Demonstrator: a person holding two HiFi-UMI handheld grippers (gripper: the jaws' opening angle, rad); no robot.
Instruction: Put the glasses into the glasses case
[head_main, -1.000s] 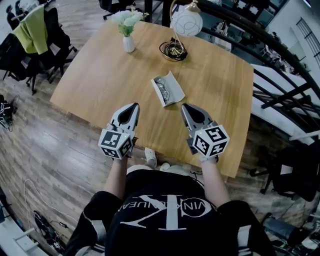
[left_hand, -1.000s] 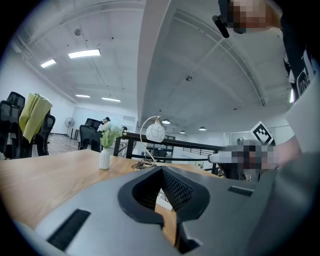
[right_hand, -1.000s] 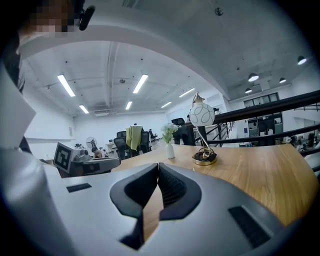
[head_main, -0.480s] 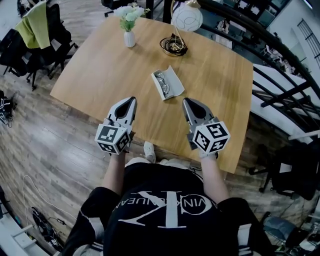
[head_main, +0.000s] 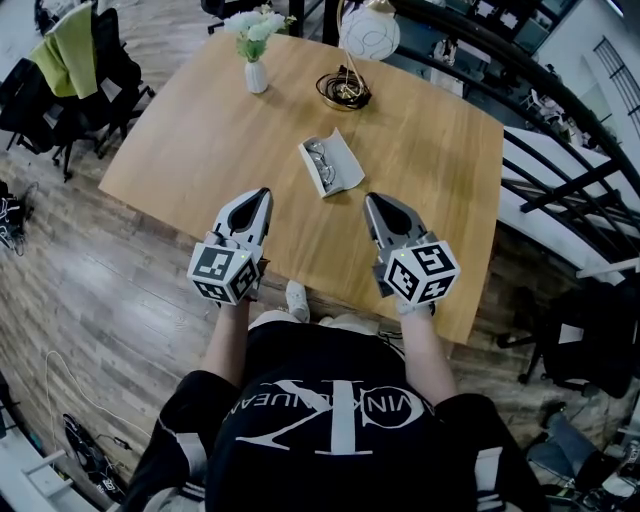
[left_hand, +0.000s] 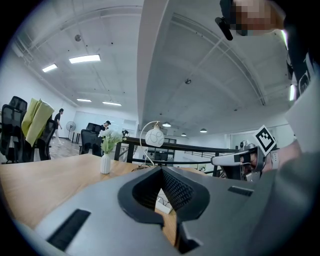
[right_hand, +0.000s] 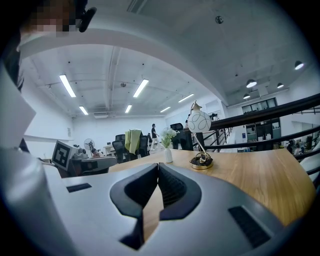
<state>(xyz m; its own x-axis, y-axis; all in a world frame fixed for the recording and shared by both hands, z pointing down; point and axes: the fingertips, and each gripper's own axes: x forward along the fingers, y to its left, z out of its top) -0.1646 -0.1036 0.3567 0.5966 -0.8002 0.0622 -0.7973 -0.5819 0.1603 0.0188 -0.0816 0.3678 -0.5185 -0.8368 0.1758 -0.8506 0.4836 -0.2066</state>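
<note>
The left hand-held gripper (head_main: 262, 196) and right hand-held gripper (head_main: 373, 200) are both closed and empty over the light wooden desk (head_main: 200, 130). Wire-framed glasses (head_main: 319, 163) lie in the open white glasses case (head_main: 340, 166). The person's black shirt (head_main: 330, 440) shows a white "CK" monogram.

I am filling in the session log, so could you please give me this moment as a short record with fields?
surface: light wooden table
case: open pale grey glasses case, mid-table
glasses: thin-framed glasses, lying inside the open case
left gripper: jaws together, nothing between them, over the near part of the table, apart from the case
right gripper: jaws together, nothing between them, also short of the case
far end: small white vase of pale flowers; lamp with a round white shade
</note>
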